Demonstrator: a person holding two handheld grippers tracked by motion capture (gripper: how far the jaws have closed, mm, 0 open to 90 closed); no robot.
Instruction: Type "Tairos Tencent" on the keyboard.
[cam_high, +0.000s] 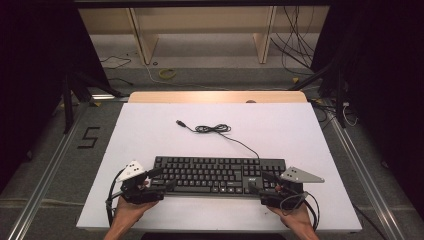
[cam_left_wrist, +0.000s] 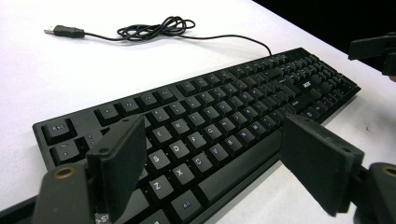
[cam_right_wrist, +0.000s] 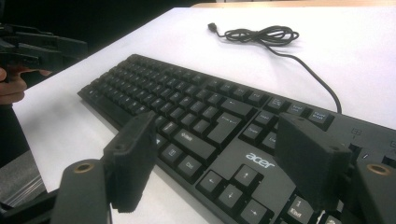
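From the high view we see a black Acer keyboard (cam_high: 219, 175) lying flat near the front edge of the white table (cam_high: 150, 130), its cable (cam_high: 220, 131) running back to a loose coil and a USB plug (cam_high: 180, 122) farther up the surface. Our left gripper (cam_high: 159, 178) sits at the keyboard's left end and our right gripper (cam_high: 257, 182) at its right end, each held in a hand at the table's near edge. In the left gripper view, the jaws stand apart over the keyboard's left part, one above the letter keys and the other over the front edge, gripping nothing. In the right gripper view, the jaws are likewise spread and empty, one over the front edge near the control key and the other above the navigation keys, with the arrow keys between them.
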